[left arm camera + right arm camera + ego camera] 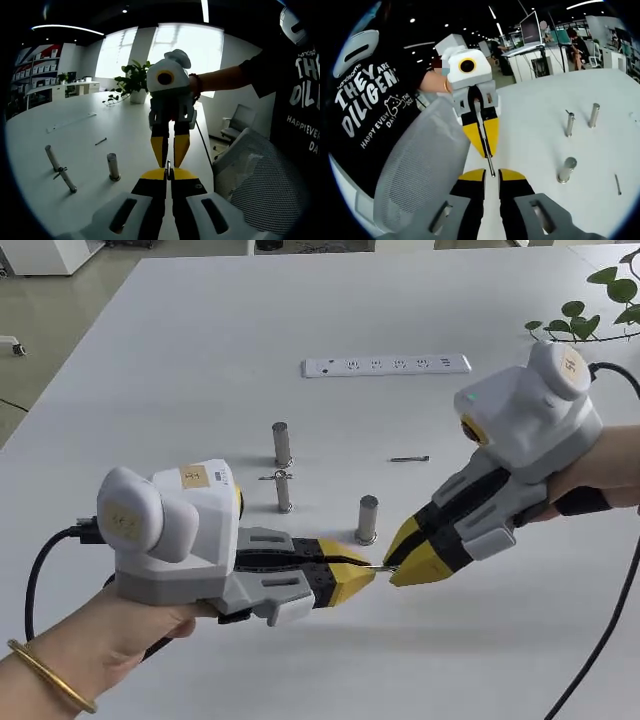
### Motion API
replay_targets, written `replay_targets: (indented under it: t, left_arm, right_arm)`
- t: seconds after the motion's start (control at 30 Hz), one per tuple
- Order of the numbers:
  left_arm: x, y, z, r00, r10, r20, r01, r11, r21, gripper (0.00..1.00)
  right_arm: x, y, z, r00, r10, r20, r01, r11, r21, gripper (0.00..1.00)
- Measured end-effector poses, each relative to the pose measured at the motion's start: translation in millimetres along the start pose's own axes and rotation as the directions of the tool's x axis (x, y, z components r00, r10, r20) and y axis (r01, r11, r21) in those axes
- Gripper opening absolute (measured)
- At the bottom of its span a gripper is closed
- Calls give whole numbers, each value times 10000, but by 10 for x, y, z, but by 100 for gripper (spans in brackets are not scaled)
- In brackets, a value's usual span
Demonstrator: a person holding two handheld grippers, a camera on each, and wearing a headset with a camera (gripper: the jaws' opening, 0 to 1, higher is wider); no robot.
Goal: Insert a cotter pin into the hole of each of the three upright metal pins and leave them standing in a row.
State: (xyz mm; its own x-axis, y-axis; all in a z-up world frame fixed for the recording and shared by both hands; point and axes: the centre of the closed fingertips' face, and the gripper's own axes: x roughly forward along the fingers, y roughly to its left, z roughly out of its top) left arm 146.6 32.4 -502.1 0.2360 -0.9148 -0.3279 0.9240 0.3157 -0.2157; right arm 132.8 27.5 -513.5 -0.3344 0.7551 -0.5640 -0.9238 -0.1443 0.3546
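**Head view:** left gripper, jaws pressed together, is pinching a thin steel cotter pin. Right gripper is facing it from 3 o'clock. A grey cylindrical metal pin is standing upright at 12 o'clock.

**Left gripper view:** right jaws are gaping.

**Right gripper view:** the cotter pin's tip is lying between them.

**Risk:** releasing before they close is likely dropping it.

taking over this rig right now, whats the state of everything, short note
Left gripper: shut on the held cotter pin, above the table.
Right gripper: open, jaws either side of that pin's free end.
Done: middle pin carries the inserted cotter pin.
To do: far pin and near pin are bare; spare cotter pin lies loose on the table. The near pin sits off their line.
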Motion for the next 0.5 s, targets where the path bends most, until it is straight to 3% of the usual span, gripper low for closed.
replay_targets:
  t: [0.33, 0.43, 0.5]
  left_arm:
    - [9, -54, 17, 9997, -244, 93, 245, 9997, -29, 0]
    - [9, -64, 12, 9996, -276, 76, 276, 9996, -34, 0]
    - [10, -70, 1, 9995, -321, 29, 321, 9995, -34, 0]
  right_arm:
    - [35, 46, -1, 9998, 182, -38, -183, 9996, -233, 0]
    - [32, 65, -7, 9996, 226, -157, -238, 9965, -806, 0]
    - [39, 77, -14, 9993, 246, -266, -267, 9963, -816, 0]
